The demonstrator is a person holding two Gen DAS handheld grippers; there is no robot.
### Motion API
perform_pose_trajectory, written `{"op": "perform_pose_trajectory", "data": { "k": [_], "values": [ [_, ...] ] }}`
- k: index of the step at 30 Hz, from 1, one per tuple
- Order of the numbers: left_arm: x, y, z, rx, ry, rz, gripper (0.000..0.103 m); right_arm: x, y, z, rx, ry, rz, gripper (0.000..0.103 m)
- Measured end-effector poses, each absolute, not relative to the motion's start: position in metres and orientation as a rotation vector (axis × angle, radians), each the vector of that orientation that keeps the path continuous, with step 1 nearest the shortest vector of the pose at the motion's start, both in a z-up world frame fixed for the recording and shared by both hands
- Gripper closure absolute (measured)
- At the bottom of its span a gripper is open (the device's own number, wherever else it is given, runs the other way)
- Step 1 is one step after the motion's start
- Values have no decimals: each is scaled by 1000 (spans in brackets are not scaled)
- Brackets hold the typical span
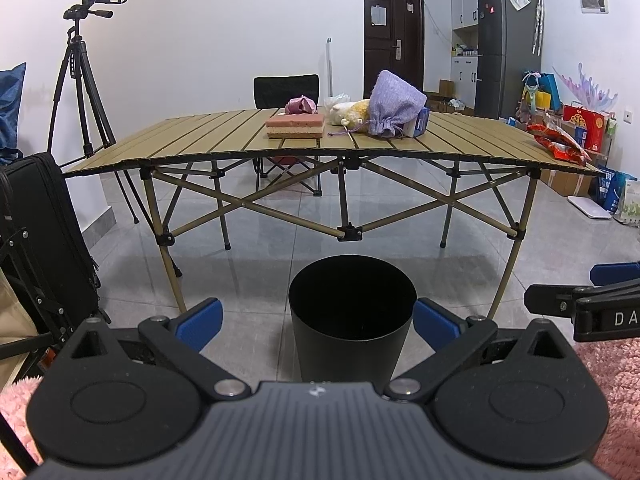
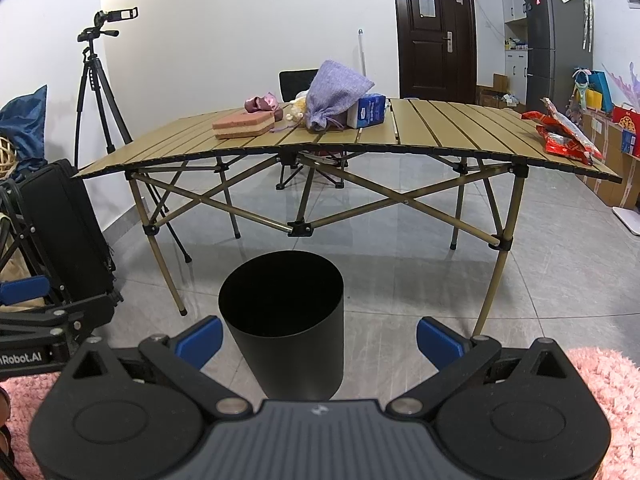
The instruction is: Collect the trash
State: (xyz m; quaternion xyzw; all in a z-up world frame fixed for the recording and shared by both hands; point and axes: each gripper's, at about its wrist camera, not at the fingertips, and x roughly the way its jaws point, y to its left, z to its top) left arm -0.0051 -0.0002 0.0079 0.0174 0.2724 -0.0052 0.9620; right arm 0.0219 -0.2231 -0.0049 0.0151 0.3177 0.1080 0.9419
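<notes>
Closest to me is the left gripper (image 1: 318,322), its jaws spread wide with nothing between them; its blue fingertips (image 1: 204,318) frame the black trash bin (image 1: 351,316) that stands on the tiled floor just ahead. The right gripper (image 2: 318,338) sits beside it, jaws equally wide and empty, with the bin (image 2: 282,320) a little to its left. From the left wrist view I can see the right gripper's arm poking in at the far right, and from the right wrist view the left one's arm at the far left.

Behind the bin is the folding tabletop (image 1: 200,142), and the bin stands just in front of its near edge, about mid-length. Up on the tabletop, well to the right of the bin and close to the right end, lies a crumpled red snack wrapper (image 2: 566,136), the clearest piece of trash I can make out. Further back from the bin, near the middle of the tabletop, I see a pink and tan sponge block (image 1: 295,125), a lilac drawstring pouch (image 1: 392,106) leaning against a blue and white tissue pack (image 2: 370,111), and a pale plush toy (image 1: 352,114) between the block and the pouch. Left of the bin stands a black suitcase (image 1: 44,236), with a tripod (image 1: 80,80) behind it.
</notes>
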Motion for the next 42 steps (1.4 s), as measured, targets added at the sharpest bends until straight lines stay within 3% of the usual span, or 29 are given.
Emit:
{"op": "perform_pose_trajectory", "data": {
  "k": [42],
  "values": [
    [20,-11,26,32,480,-30,0,55,-237,12,64,555,214,0]
  ]
}}
